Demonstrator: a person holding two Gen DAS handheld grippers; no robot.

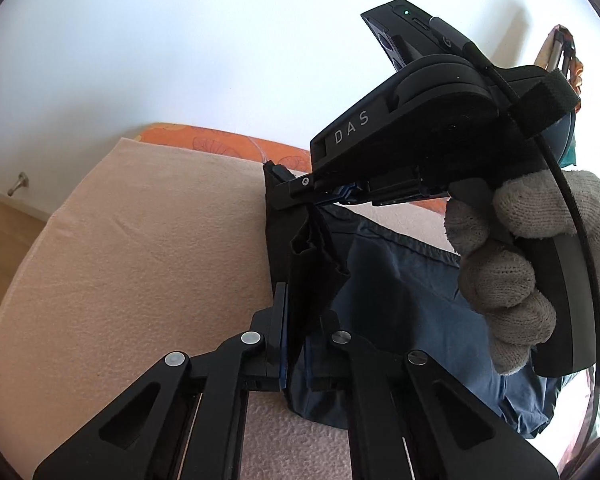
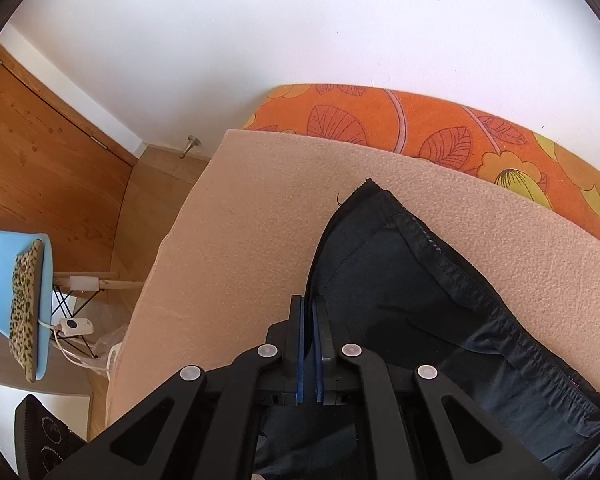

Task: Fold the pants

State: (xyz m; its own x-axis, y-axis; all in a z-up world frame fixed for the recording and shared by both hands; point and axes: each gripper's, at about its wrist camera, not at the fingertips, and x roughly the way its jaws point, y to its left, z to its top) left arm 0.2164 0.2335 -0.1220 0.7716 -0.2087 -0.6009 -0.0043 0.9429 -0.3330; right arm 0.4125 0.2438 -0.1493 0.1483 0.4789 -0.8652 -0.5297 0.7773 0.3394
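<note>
Dark navy pants (image 1: 384,280) lie on a beige blanket (image 1: 140,248). My left gripper (image 1: 298,320) is shut on a bunched fold of the pants' edge, lifted a little off the blanket. My right gripper shows in the left wrist view (image 1: 284,184), held by a gloved hand (image 1: 512,264), its fingers pinching the same edge farther away. In the right wrist view the right gripper (image 2: 311,320) is closed to a narrow gap on the pants (image 2: 412,300), whose seam (image 2: 452,272) runs to the lower right.
An orange flowered cover (image 2: 420,128) lies under the blanket along the white wall. To the left the blanket ends at a drop to wooden floor (image 2: 48,176). A light blue chair (image 2: 4,292) with a leopard cushion (image 2: 24,304) stands there.
</note>
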